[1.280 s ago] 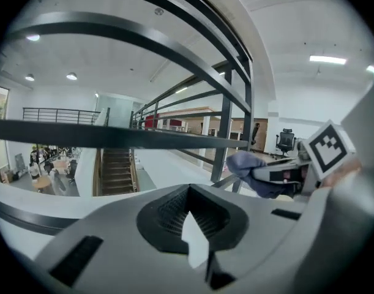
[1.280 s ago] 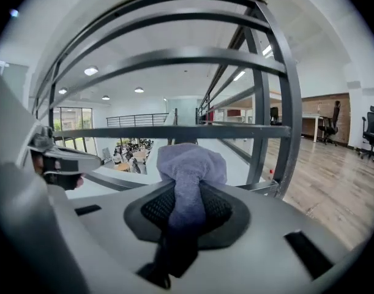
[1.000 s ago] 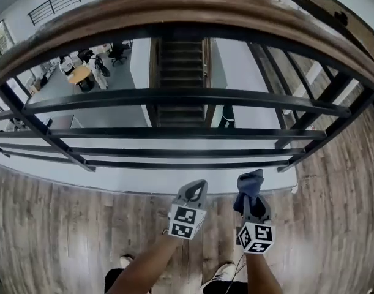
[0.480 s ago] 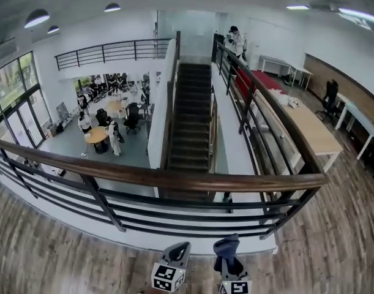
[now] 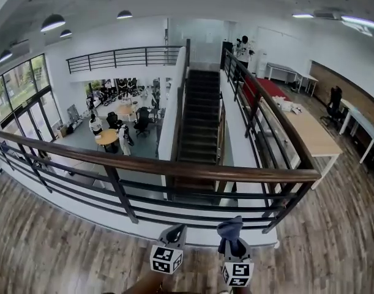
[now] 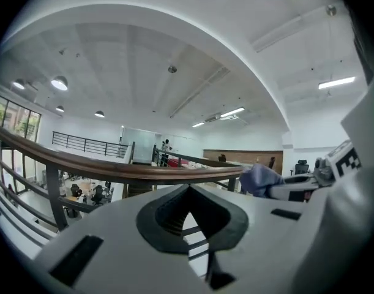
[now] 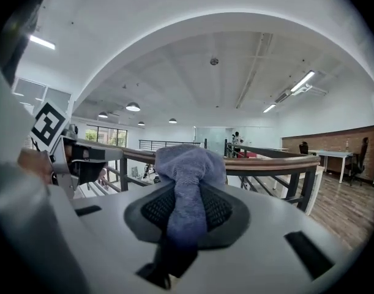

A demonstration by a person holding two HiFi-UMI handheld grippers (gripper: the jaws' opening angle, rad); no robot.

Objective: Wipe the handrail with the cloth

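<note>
A brown wooden handrail (image 5: pixel 174 169) on black metal bars runs across the head view above a stairwell. It also shows in the left gripper view as the handrail (image 6: pixel 113 171) and in the right gripper view as the handrail (image 7: pixel 272 164). My right gripper (image 5: pixel 232 241) is shut on a blue-grey cloth (image 5: pixel 229 228), which bunches out past the jaws as the cloth (image 7: pixel 188 167). My left gripper (image 5: pixel 176 233) is shut with nothing in it, jaws together, left gripper (image 6: pixel 188 192). Both grippers hang below and short of the rail, side by side.
Black horizontal bars (image 5: pixel 193 210) close the gap under the rail. Wood-plank floor (image 5: pixel 52 250) lies on my side. Beyond are a dark staircase (image 5: pixel 199 115), a lower hall with people and chairs, and a long table (image 5: pixel 309 130) to the right.
The view has lifted from looking steeply down at the rail to looking out over the hall. Both grippers now sit lower in the picture and farther from the rail.
</note>
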